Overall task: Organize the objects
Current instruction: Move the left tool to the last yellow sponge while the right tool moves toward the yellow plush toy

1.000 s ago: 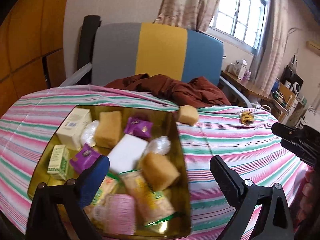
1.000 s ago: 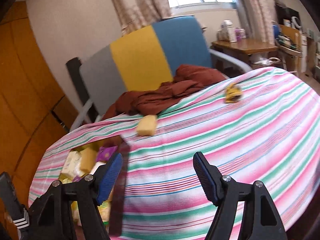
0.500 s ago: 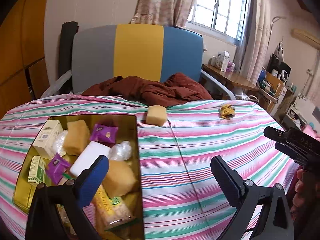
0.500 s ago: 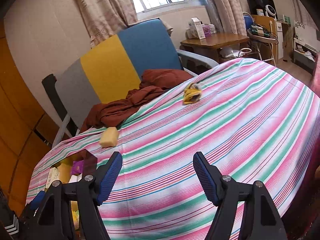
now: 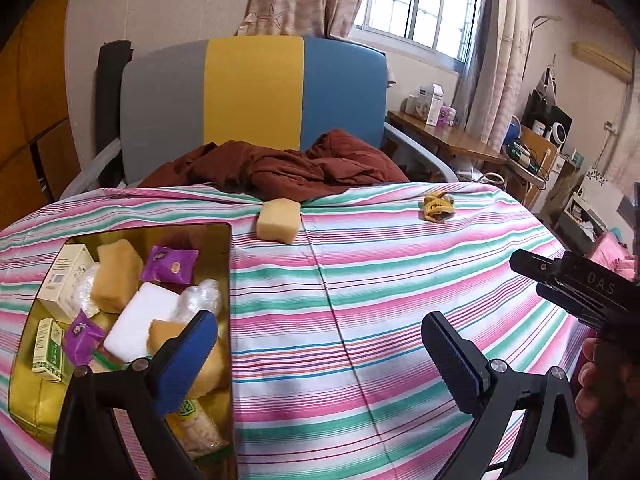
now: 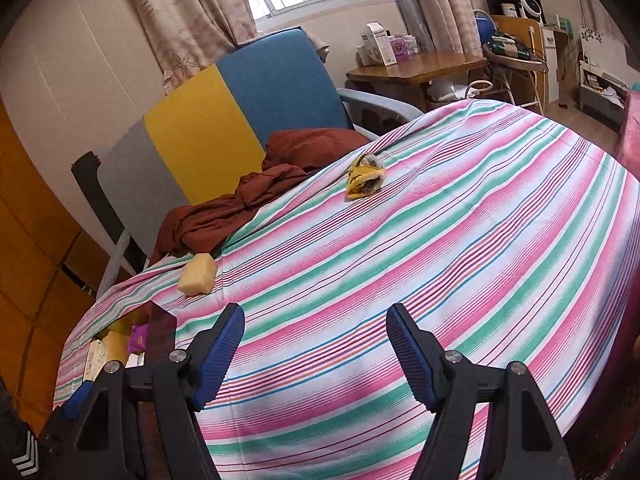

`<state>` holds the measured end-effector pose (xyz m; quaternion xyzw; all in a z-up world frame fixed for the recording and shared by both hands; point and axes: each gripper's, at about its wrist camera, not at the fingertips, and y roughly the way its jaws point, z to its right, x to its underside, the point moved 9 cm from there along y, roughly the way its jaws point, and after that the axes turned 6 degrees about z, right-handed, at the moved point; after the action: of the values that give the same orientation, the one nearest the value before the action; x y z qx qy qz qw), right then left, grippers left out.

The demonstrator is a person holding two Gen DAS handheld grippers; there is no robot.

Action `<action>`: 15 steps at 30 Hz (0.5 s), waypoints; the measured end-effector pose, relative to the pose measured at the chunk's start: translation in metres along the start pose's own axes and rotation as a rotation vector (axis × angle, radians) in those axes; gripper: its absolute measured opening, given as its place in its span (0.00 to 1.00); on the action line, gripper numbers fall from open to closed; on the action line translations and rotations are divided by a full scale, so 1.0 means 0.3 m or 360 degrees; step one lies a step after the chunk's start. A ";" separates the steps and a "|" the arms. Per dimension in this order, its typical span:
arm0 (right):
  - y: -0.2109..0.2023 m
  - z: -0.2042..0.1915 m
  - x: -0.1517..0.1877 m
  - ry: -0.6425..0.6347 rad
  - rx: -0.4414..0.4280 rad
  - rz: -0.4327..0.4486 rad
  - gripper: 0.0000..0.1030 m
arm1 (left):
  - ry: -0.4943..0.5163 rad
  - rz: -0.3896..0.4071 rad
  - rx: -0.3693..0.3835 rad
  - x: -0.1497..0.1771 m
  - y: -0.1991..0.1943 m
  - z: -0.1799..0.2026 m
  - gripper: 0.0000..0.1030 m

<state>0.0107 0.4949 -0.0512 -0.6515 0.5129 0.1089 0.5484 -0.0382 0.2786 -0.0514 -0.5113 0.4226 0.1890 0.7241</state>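
Since the earlier frames both grippers have swung to the right across the striped cloth: in the left wrist view the gold tin (image 5: 230, 280) has slid from the middle to the left edge, and in the right wrist view only its corner (image 6: 162, 326) shows at lower left. The left gripper (image 5: 320, 354) hangs above the bench (image 5: 400, 280) with its fingers spread wide and nothing between them, the blue pad (image 5: 188, 360) of one finger over the tin's right rim. The right gripper (image 6: 316, 354) also has its fingers parted and empty, above bare striped cloth. The tin holds a jumble: tan sponges (image 5: 116, 276), purple sachets (image 5: 172, 265), a white block (image 5: 140, 322), a white carton (image 5: 66, 276) and a green-and-white carton (image 5: 48, 346). One loose sponge (image 5: 279, 221) lies on the cloth just beyond the tin's far right corner, near the bench's far edge, close to a rumpled brown garment (image 5: 280, 168) on the chair (image 5: 252, 92). A small yellow crumpled item (image 5: 438, 208) sits farther right, well apart from the sponge
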 end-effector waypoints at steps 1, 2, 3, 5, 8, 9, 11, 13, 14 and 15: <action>0.003 0.002 0.000 -0.0001 0.0003 -0.0005 0.72 | 0.0002 -0.0004 0.0002 0.001 0.004 0.003 0.99; 0.006 0.003 -0.001 -0.0002 0.0007 -0.0005 0.72 | 0.0003 -0.0005 0.0004 0.002 0.008 0.006 0.99; 0.009 0.002 0.000 -0.0004 0.0011 -0.0008 0.72 | 0.0004 -0.0005 0.0005 0.001 0.011 0.008 0.99; 0.018 0.006 0.000 -0.0004 0.0014 -0.0020 0.72 | 0.0008 -0.0013 0.0006 0.000 0.021 0.010 0.99; 0.028 0.009 0.000 -0.0014 0.0025 -0.0029 0.72 | 0.0008 -0.0028 0.0018 -0.007 0.044 0.019 0.99; 0.033 0.013 -0.001 -0.0012 0.0034 -0.0032 0.72 | 0.0014 -0.0029 0.0015 -0.011 0.053 0.019 1.00; 0.043 0.017 -0.003 -0.0013 0.0039 -0.0033 0.72 | 0.0027 -0.0030 0.0005 -0.024 0.074 0.024 1.00; 0.052 0.028 -0.004 -0.0010 0.0053 -0.0032 0.72 | 0.0047 -0.0024 0.0004 -0.043 0.103 0.032 1.00; 0.057 0.034 -0.003 -0.0002 0.0055 -0.0030 0.72 | 0.0058 -0.0024 -0.0001 -0.054 0.124 0.034 1.00; 0.065 0.042 0.001 0.0007 0.0054 -0.0033 0.72 | 0.0062 -0.0025 -0.0006 -0.062 0.145 0.034 1.00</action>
<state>0.0006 0.5076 -0.0678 -0.6476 0.5091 0.0931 0.5592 -0.0752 0.3083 -0.0606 -0.5195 0.4323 0.1742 0.7161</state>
